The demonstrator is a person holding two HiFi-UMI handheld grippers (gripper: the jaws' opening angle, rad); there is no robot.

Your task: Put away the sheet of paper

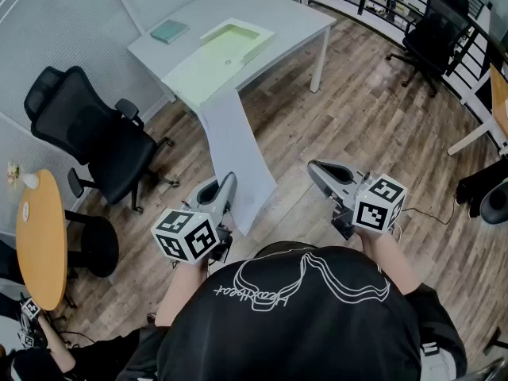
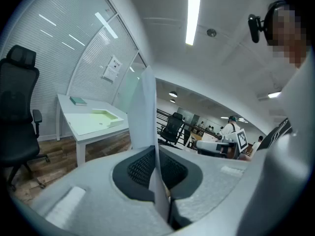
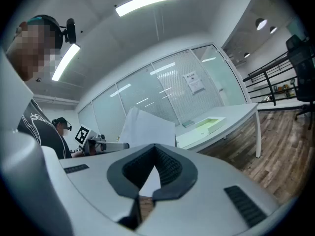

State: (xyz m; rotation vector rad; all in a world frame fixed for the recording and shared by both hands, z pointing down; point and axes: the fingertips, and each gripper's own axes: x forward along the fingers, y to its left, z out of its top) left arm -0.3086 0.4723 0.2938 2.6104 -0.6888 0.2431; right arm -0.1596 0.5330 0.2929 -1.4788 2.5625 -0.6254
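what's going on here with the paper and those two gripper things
A person holds a gripper in each hand. The left gripper is shut on the near end of a long sheet of paper, holding it up in the air in front of the white table. The right gripper is shut, holds nothing and is apart from the sheet. The paper is not yet put away. A pale green tray lies on the table.

sheet of paper (image 1: pixel 236 157): white | tray (image 1: pixel 255 32): pale green | chair (image 1: pixel 87 129): black | floor (image 1: pixel 365 117): brown wood-grain
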